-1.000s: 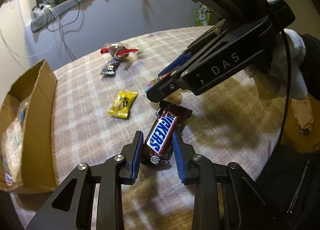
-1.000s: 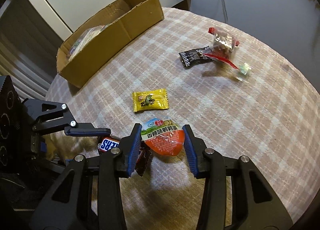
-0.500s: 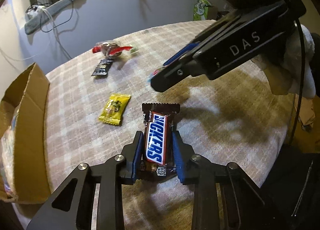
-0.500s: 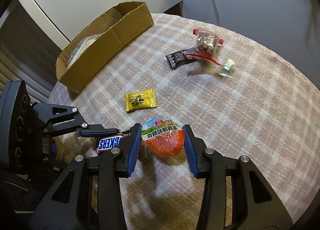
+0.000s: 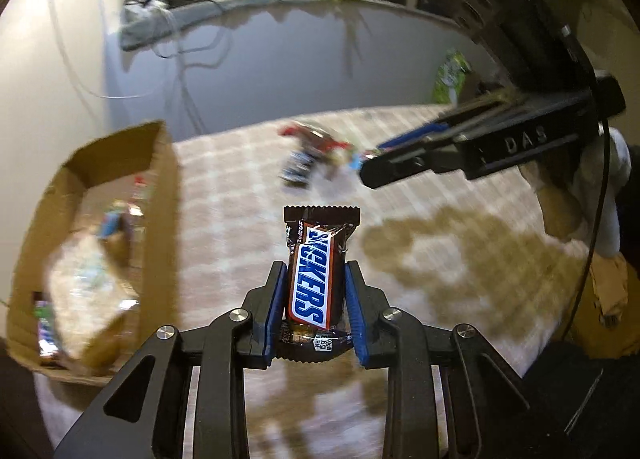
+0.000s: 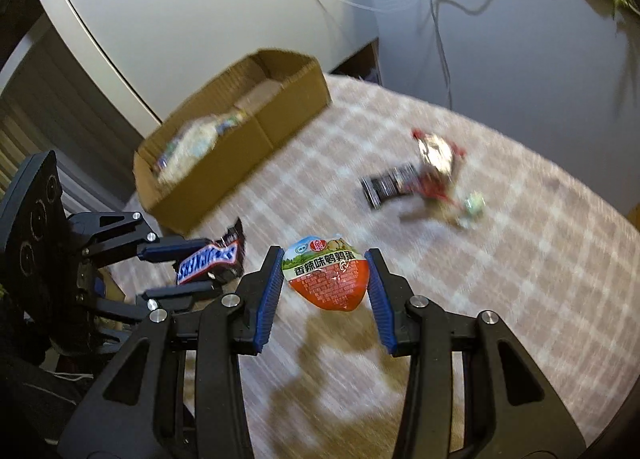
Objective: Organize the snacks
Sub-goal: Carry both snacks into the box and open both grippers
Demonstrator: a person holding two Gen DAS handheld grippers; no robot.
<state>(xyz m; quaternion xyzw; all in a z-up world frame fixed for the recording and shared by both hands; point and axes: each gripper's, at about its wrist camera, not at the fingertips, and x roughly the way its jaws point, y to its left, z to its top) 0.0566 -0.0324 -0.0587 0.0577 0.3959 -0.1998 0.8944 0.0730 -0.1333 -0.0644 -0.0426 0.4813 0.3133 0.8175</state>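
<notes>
My left gripper (image 5: 316,307) is shut on a Snickers bar (image 5: 316,275), which stands clear of the checked tablecloth (image 5: 440,267). In the right wrist view that same bar (image 6: 208,261) shows at the left, clamped in the left gripper (image 6: 182,269). My right gripper (image 6: 325,291) is shut on an orange quail-egg packet (image 6: 326,279), also lifted off the cloth. The right gripper (image 5: 372,175) reaches in from the right in the left wrist view. A cardboard box (image 5: 160,195) with several snacks inside sits at the left.
The cardboard box (image 6: 280,115) lies at the table's far left edge. A red-and-clear wrapped snack (image 6: 434,163), a dark packet (image 6: 386,187) and a small green candy (image 6: 474,205) lie on the cloth (image 6: 520,259). A gloved hand (image 5: 592,195) holds the right gripper.
Both grippers rose off the cloth with their snacks. The left one closed on the Snickers bar, lifted it and swung toward the box. The yellow packet has left both views.
</notes>
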